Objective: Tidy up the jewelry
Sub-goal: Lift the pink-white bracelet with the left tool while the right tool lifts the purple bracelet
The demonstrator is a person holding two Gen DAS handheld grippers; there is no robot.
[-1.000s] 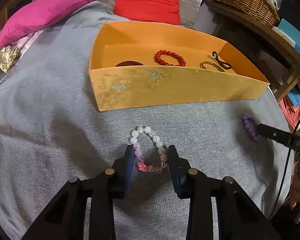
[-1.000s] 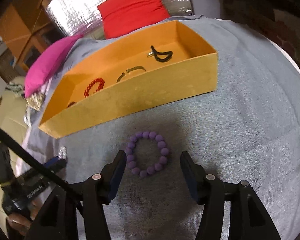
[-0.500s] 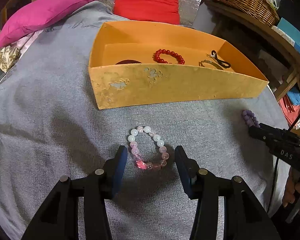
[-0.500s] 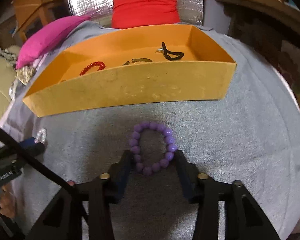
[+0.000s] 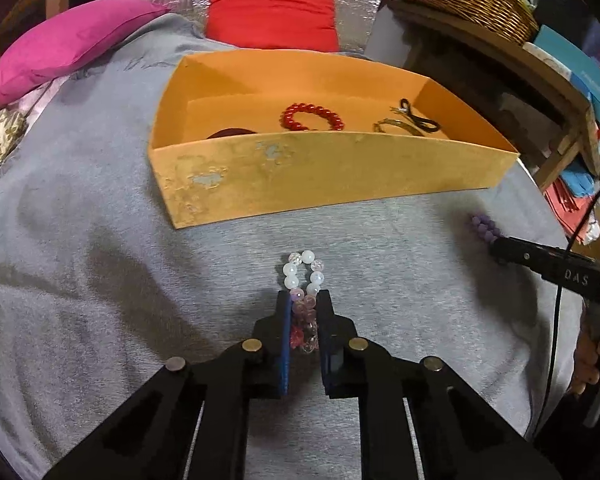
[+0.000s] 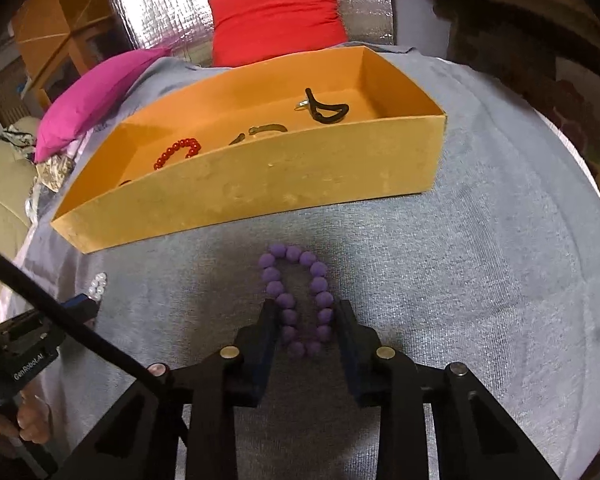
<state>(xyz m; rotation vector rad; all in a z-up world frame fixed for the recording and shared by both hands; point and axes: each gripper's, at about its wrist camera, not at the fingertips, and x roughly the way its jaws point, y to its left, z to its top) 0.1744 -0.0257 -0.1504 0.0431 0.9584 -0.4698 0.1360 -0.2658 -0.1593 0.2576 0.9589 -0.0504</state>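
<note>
Grey cloth [image 5: 100, 240] covers the table. Left fingers [image 5: 284, 320] are clenched on the pale bracelet [image 5: 304, 276], squeezing it into a narrow loop. Only the right view shows my right fingers [image 6: 270, 320] touching both sides of the purple bracelet [image 6: 300, 300], pressing it oval. Orange box [image 6: 300, 176] sits just beyond, with red beads [image 5: 312, 116] inside. Behind it lie red [image 6: 276, 12] and pink [image 5: 60, 44] cushions.

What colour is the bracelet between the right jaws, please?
Purple bracelet, clearest in the right wrist view.
</note>
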